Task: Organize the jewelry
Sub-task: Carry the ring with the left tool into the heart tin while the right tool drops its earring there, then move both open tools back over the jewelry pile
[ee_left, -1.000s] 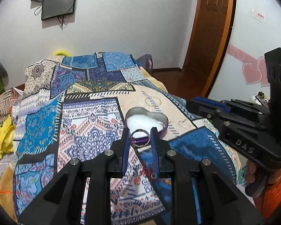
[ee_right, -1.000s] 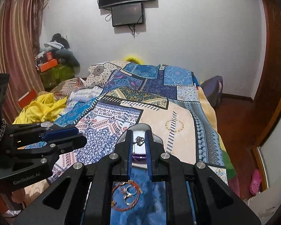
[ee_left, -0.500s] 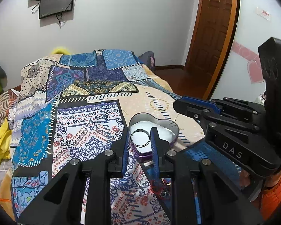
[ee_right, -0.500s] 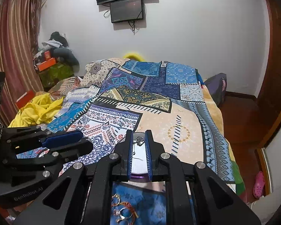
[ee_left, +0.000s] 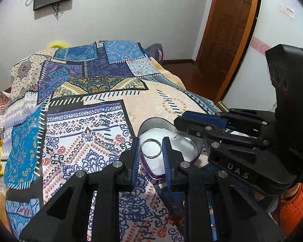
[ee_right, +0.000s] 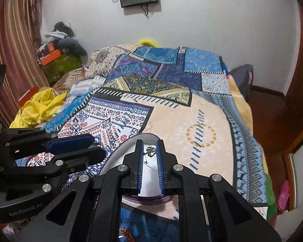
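A heart-shaped purple tin [ee_left: 196,153] with white padding lies on the patchwork bedspread [ee_left: 86,133]. My left gripper [ee_left: 150,149] is shut on a silver ring [ee_left: 151,150] and holds it over the tin's near edge. My right gripper [ee_right: 149,153] is shut on a small silver pendant [ee_right: 150,151] with a thin chain hanging down, above the tin's inside [ee_right: 129,147]. The right gripper also shows in the left wrist view [ee_left: 183,123], over the tin's far right side.
More jewelry lies on the bedspread below the right gripper [ee_right: 127,234]. Yellow cloth [ee_right: 38,109] lies at the bed's left. A wooden door [ee_left: 230,30] stands at the right, and the bed edge drops off there.
Both grippers moved forward over the bed, so the heart tin now sits right under their fingertips. The ring and pendant stay gripped.
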Demonstrator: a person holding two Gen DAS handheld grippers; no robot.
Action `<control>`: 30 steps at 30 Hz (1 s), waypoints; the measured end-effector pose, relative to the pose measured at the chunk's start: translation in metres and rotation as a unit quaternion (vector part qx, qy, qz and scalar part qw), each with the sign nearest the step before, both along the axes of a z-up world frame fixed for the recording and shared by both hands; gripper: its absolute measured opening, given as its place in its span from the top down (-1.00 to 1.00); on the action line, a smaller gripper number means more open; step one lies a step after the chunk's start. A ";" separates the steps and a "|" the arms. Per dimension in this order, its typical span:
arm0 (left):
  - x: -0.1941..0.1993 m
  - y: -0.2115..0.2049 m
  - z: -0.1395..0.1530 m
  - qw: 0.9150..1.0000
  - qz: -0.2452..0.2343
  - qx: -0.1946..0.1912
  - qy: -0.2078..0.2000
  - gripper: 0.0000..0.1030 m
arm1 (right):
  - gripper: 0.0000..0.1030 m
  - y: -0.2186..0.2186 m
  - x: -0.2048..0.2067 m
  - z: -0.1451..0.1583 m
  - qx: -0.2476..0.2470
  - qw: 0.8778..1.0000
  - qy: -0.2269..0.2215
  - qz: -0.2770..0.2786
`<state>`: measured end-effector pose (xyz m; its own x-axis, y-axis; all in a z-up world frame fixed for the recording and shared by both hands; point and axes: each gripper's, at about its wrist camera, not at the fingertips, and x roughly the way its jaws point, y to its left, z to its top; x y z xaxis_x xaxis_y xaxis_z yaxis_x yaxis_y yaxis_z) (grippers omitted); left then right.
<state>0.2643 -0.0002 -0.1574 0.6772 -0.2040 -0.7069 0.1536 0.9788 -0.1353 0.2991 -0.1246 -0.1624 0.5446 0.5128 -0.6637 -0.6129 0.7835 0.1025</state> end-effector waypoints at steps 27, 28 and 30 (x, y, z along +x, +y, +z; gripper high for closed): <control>0.002 -0.011 -0.003 0.999 -0.016 0.025 0.012 0.36 | 0.64 -0.008 -0.007 -0.005 -0.026 0.998 0.049 0.011; 0.000 -0.010 -0.001 1.000 -0.016 0.024 0.011 0.36 | 0.63 -0.008 -0.009 -0.002 -0.025 0.999 0.045 0.010; -0.003 -0.009 0.002 1.000 -0.013 0.023 0.009 0.36 | 0.61 -0.010 -0.012 0.004 -0.025 0.999 0.036 0.008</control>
